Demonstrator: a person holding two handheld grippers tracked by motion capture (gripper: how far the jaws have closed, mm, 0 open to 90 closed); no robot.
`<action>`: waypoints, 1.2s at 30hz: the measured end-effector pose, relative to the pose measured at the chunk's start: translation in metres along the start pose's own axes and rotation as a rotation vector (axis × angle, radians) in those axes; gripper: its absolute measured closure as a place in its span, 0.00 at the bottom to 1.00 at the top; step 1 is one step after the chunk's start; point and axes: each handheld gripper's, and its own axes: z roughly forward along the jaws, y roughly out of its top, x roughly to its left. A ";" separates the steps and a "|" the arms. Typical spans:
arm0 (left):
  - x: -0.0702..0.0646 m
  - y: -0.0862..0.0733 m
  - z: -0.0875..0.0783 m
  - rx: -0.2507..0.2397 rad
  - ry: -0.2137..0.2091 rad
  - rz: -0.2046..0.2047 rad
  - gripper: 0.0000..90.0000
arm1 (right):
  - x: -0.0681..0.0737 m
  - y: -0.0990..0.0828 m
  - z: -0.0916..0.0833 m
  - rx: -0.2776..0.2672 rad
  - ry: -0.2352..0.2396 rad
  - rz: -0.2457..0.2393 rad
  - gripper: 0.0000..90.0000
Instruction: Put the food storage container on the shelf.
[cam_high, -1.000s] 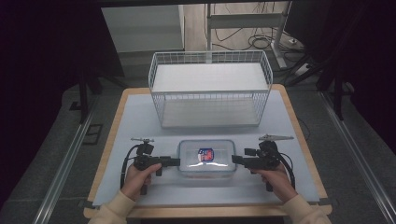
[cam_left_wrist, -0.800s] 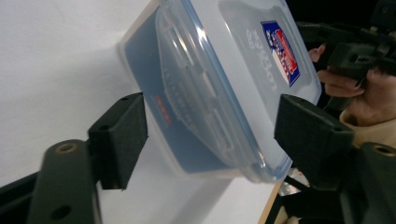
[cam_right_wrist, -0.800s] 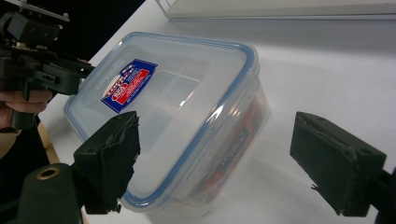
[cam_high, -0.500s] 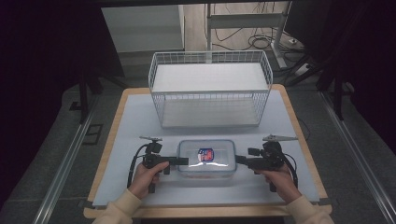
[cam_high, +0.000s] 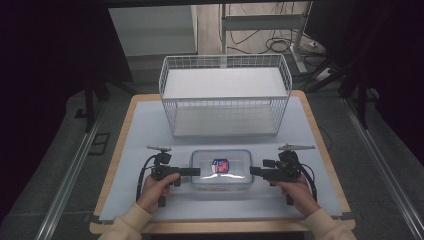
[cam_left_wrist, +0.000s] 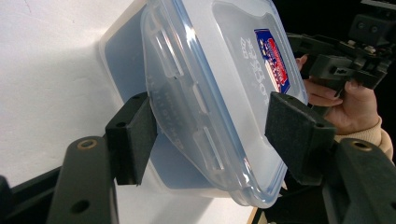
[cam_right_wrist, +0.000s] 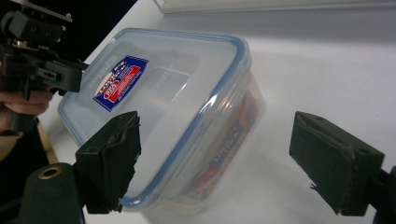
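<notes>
At the lower left of the high view, your left tongs (cam_high: 196, 171) have come in from where they hung a second ago and now reach the left short end of the clear lidded box (cam_high: 220, 168), which sits on the desk (cam_high: 145, 125) at the lower centre of the frame, just in front of the white wire basket (cam_high: 225, 95). In the left gripper view those tongs stand spread, one pad (cam_left_wrist: 135, 135) touching the box wall beneath the blue-sealed lid rim and the other pad (cam_left_wrist: 294, 130) over the lid, apart from it, so the rim lies between them but is not yet pinched. The box itself has not shifted over that second; its red and blue label (cam_high: 220, 165) faces up in the same place, and something red shows through the wall in the right gripper view. At the lower right of the high view, your right tongs (cam_high: 251, 171) have likewise closed the gap and now sit just beside the right short end. In the right gripper view they are spread wide, the left pad (cam_right_wrist: 112, 158) over the near corner of the lid and the right pad (cam_right_wrist: 334, 161) well clear over bare desk. Both sides being lined up suggests you are ready to clamp each end and lift the box, probably toward the basket; square the right tongs over the rim first.
</notes>
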 end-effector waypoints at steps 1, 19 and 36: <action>0.000 0.000 0.000 0.000 -0.001 0.000 0.38 | -0.001 0.001 0.002 0.006 0.010 0.016 0.18; 0.000 0.000 0.000 0.000 -0.001 -0.001 0.39 | -0.006 0.000 0.024 0.106 0.140 0.150 0.22; 0.000 0.000 0.000 -0.003 0.000 0.002 0.39 | -0.013 0.000 0.021 0.113 0.197 0.244 0.43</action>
